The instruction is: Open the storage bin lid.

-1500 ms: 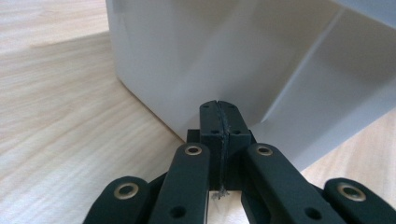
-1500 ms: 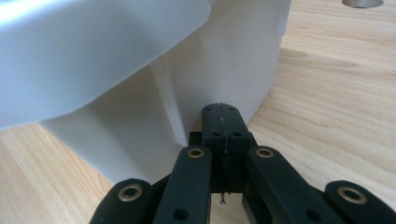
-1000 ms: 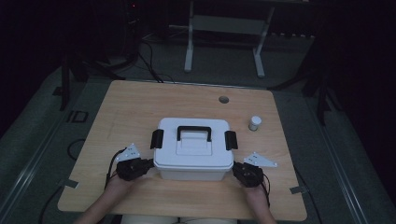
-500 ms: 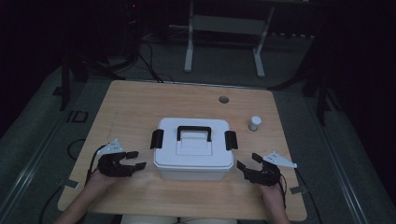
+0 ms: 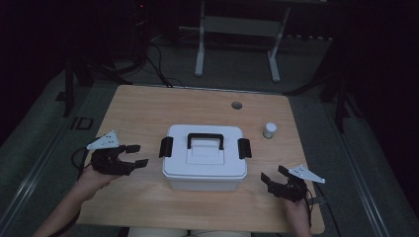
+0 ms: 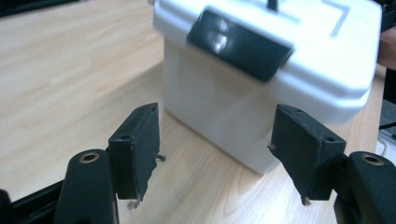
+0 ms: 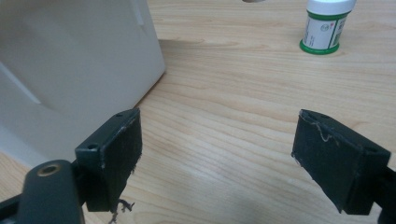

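Both tongs [image 5: 137, 155] [image 5: 271, 177] spread beside the box [image 5: 204, 168]; right gripper view shows the bottle's [image 7: 325, 25] green label.

Both forearms reach in over the worktop's [image 5: 148, 106] near edge, the left claw [image 5: 137, 155] and right claw [image 5: 271, 177] each with jaws spread wide, holding nothing, pointing inward toward the worktop's middle.

high view overhead facing forward-down, claw views low, close, sharing the white box [image 5: 205, 158]
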`<action>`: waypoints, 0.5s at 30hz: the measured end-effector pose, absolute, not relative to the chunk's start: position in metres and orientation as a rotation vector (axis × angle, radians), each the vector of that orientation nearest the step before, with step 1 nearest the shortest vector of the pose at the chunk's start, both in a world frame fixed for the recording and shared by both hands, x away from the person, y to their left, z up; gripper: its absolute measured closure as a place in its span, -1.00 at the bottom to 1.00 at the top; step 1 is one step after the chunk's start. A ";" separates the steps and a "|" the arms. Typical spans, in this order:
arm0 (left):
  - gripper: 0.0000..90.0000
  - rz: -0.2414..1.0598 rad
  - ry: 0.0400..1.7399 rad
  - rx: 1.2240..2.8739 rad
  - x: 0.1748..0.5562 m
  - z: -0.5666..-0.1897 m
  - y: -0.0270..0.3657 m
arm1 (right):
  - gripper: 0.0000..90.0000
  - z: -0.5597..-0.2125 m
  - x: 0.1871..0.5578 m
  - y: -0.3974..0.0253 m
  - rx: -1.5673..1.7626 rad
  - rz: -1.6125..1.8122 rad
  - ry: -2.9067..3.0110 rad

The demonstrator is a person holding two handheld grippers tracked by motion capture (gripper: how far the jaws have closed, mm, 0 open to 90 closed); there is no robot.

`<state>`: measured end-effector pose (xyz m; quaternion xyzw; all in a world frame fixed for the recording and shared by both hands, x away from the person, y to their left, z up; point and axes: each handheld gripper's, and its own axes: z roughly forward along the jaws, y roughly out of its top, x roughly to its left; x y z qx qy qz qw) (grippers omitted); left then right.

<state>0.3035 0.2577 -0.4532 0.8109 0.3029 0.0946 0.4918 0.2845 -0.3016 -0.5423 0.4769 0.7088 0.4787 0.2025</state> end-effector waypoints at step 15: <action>-0.27 0.205 0.545 2.058 0.337 -0.404 0.198 | -0.65 -0.547 0.283 -0.300 1.327 1.334 2.010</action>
